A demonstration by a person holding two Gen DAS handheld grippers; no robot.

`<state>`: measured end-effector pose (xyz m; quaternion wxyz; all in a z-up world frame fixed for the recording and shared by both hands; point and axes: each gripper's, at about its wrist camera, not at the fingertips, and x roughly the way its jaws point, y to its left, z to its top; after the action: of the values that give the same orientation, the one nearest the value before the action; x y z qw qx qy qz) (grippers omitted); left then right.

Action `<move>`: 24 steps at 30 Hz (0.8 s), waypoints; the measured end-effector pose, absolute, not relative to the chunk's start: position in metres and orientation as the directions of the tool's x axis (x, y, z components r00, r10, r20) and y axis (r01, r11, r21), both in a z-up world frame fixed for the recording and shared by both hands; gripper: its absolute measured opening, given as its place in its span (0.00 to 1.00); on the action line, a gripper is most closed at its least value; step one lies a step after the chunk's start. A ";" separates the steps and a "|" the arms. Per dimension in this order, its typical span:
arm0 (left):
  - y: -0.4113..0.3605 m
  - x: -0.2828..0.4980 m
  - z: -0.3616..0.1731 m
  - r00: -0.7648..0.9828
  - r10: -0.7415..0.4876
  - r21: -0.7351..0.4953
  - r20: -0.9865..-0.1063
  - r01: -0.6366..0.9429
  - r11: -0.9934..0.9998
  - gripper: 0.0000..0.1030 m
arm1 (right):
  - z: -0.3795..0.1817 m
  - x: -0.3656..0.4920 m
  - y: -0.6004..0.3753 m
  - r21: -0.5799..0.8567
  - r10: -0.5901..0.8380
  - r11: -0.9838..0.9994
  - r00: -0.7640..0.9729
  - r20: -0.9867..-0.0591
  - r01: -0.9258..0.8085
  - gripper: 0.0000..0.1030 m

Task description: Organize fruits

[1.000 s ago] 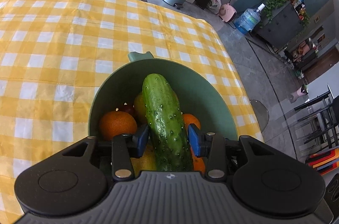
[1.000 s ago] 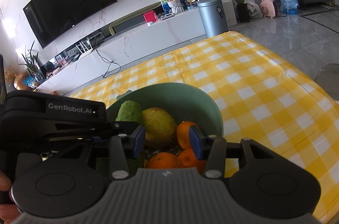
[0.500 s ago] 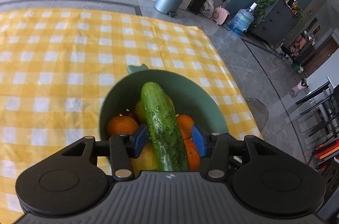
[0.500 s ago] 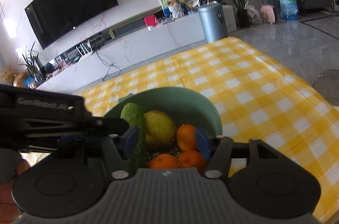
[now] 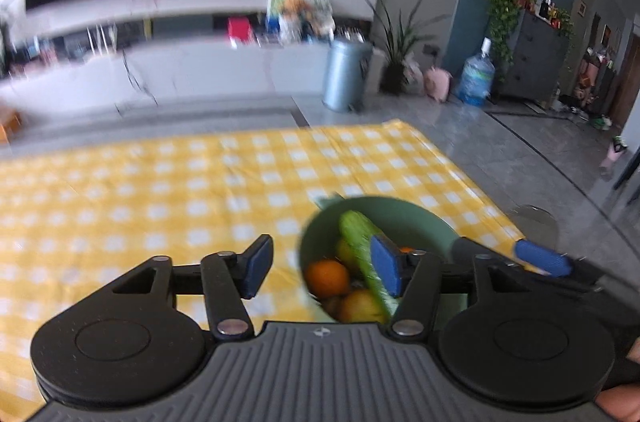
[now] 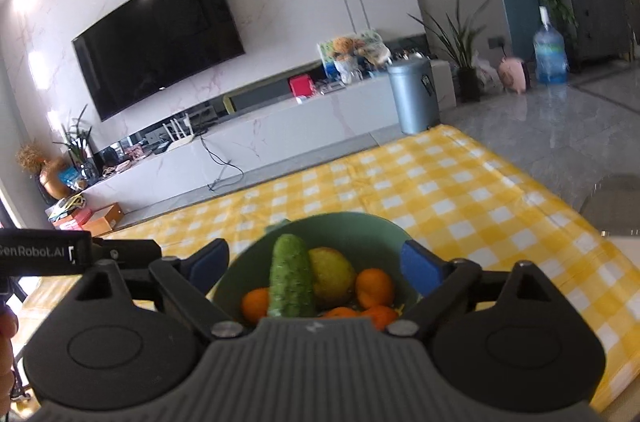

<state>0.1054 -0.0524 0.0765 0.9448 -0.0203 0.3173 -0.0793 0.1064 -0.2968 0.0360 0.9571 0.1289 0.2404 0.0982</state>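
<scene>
a living room with a marble wall and a big dark tv (image 6: 160, 38) lies behind my table, spread with a yellow checked cloth (image 6: 460, 190). on it sits a green bowl (image 6: 362, 228) of fruit. a cucumber (image 6: 290, 276) leans across the pile, beside a yellow pear (image 6: 334, 274) and several oranges (image 6: 374, 286). my left gripper (image 5: 322, 270) is spreading its jaws with nothing between them, off to the bowl's left. my right gripper (image 6: 316, 260) is widening too, empty, above the bowl.

bright daylight, motion-blurred, fisheye-warped edges
</scene>
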 end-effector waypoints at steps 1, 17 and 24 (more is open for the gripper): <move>-0.051 0.098 0.080 0.804 -0.142 -0.065 -0.577 0.129 0.990 0.71 | 0.042 0.101 -0.295 0.281 0.252 0.950 0.870 -0.423 -0.138 0.90; -0.031 0.035 0.064 0.891 0.100 0.146 -0.442 -0.039 0.988 0.91 | 0.049 0.034 -0.254 0.161 0.255 0.965 0.875 -0.413 -0.205 0.96; -0.023 0.029 0.043 0.866 0.100 0.128 -0.491 -0.042 0.991 0.91 | 0.027 0.026 -0.245 0.082 0.230 0.973 0.855 -0.465 -0.217 0.96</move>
<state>0.0291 -0.0235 0.0426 0.9642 0.0566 0.2566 0.0368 0.0264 -0.2448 0.0272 0.9630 0.0132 0.2429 0.1159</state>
